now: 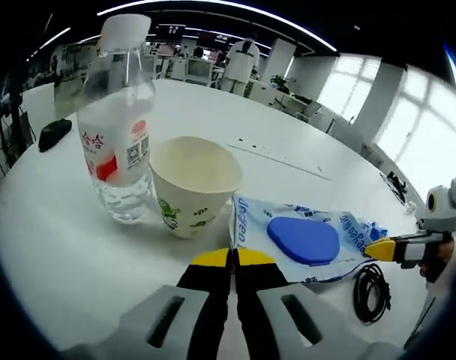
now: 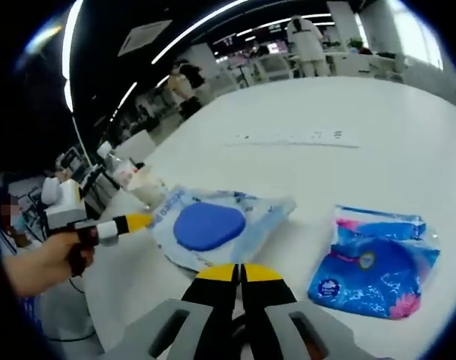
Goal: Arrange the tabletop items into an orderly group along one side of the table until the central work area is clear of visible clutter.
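Left gripper point(image 1: 232, 259): my fingers are clenched together with nothing between them, held low over the white surface point(image 1: 55, 247).
Right gripper point(image 2: 241, 273): my fingers are clenched too, and they carry nothing; the black cable point(image 1: 371, 291) lies close under them.
Bottle and cup: in the left gripper view the water bottle point(image 1: 117, 124) stands upright at 10 o'clock, the paper cup point(image 1: 190, 184) just beside it at 11.
Wipes pack: the wet-wipes pack point(image 2: 211, 225) with the blue lid lies flat between my two grippers, at 11 o'clock in the right gripper view.
Tissue pack: the blue tissue pack point(image 2: 374, 264) lies at 2 o'clock of my right fingers, apart from the rest.
Step in hand: I judge the grouping partly done; the tissue pack is the stray.
Next move: release my right fingers, reach to 2 o'clock, grip the soft pack by an edge and set it beside the wipes.
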`<state>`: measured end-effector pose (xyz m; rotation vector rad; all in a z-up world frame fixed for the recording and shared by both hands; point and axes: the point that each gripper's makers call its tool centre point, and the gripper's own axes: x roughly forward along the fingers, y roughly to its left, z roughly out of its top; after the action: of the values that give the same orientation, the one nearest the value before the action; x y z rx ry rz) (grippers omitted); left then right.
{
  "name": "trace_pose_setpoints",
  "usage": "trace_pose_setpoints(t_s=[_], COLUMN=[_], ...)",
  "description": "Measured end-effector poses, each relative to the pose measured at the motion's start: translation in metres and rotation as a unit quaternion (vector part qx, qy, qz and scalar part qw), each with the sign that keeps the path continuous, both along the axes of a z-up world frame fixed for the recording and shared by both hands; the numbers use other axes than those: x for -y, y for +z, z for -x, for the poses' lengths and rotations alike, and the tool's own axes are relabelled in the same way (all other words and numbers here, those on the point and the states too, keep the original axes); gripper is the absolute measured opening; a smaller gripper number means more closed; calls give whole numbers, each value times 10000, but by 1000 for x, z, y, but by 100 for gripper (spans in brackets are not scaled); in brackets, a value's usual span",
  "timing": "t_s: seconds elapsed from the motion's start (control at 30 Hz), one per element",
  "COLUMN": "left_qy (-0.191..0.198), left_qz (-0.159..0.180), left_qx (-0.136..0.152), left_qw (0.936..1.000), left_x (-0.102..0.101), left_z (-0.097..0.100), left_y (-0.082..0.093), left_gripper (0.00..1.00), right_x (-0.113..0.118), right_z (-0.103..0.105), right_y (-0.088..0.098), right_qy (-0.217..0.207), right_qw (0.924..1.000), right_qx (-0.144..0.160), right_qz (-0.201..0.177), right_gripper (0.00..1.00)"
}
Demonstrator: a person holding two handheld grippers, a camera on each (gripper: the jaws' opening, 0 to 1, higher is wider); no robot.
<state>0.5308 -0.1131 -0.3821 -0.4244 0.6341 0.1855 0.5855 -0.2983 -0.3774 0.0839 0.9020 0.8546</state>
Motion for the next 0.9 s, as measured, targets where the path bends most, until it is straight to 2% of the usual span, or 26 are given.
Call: trace_pose_setpoints(t_s=[0.1,0.2,0.3,0.47,0.63,0.7,0.73,0.8,0.87,0.9], left_qy=[-43,-79,-121,-189,-110,8,53,37,30,64], left_qz=[-45,-12,-65,-87,-66,141,285,195,132,117], left_qx=[-55,-86,-92,-79,4,225,256,273,292,324], left_qw=[10000,9999,9999,9998,9999,9996,9993,9994,9995,9994], left_x=[1,-1,-2,-4,-8,-6,-1,-3,-3,-2], left_z=[0,-1,-1,-2,-5,-10,-9,-9,-6,-2], left_y=[2,-3,-7,-10,-11,-7,-6,-6,-5,-4], left_gripper=[0,0,0,0,0,1,4,6,8,9], right_x=[-2,-1,-1,0,-5,-5,-5,-6,-7,-9], right_z=[1,1,0,2,4,5,5,5,3,2], right_y=[-3,-9,-11,-13,-15,-13,-13,-11,-9,-3], right_qy=[31,45,-89,-42,34,56,57,86,153,237], right_qw=[10000,10000,9997,9998,9997,9998,9998,9998,9998,9993], right_qx=[-23,-44,-194,-197,-227,-186,-178,-102,4,164], right_qz=[16,47,-117,-64,-126,-103,-97,-115,-152,-223], right_gripper=[0,0,0,0,2,4,5,8,17,21])
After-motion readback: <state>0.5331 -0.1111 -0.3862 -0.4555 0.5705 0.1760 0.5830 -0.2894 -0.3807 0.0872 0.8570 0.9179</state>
